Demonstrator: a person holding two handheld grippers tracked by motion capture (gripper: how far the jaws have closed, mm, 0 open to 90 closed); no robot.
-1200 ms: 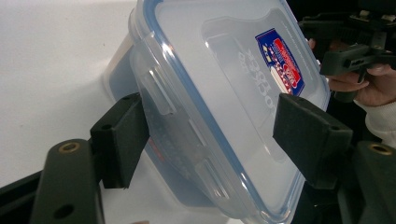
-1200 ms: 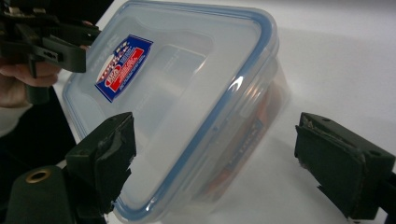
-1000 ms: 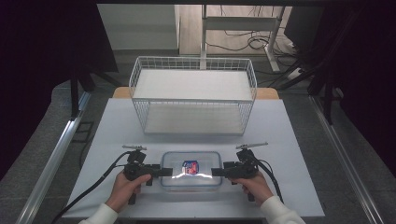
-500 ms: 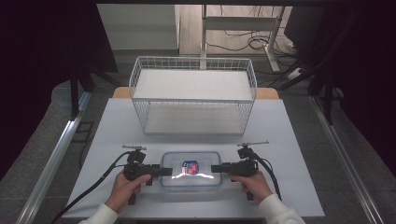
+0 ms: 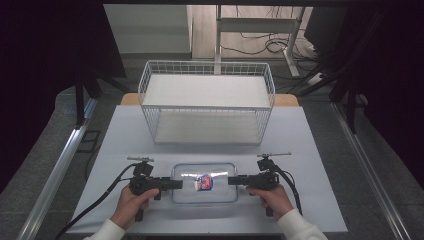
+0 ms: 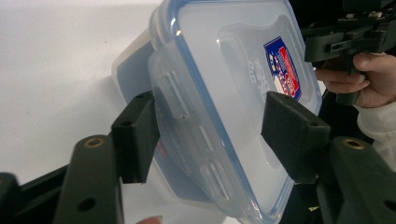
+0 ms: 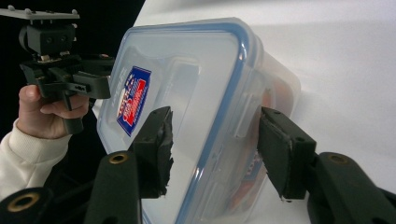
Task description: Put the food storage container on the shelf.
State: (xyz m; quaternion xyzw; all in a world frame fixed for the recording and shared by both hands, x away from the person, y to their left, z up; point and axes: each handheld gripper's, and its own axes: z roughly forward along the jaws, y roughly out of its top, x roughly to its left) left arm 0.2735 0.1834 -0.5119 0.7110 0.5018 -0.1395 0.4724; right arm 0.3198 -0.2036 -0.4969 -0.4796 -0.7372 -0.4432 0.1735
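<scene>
A clear plastic container (image 5: 205, 182) with a blue-rimmed lid and a red-and-blue sticker lies near the table's front edge. My left gripper (image 5: 179, 184) reaches its left end and my right gripper (image 5: 231, 180) its right end, both held level. In the left gripper view the jaws (image 6: 210, 126) straddle the lid edge and end latch (image 6: 187, 126); they have just been closing, and one pad sits right beside the latch. In the right gripper view the jaws (image 7: 215, 140) straddle the opposite latch (image 7: 243, 116), also just closing, with a gap still showing at the outer pad.
A white wire basket (image 5: 207, 65) stands empty at the back of the white table (image 5: 125, 135). A metal rail runs along each side of the table. Cables trail from both grippers toward the front edge.
The jaws of both grippers have narrowed around the container's two ends. The hands and the container have hardly moved.
</scene>
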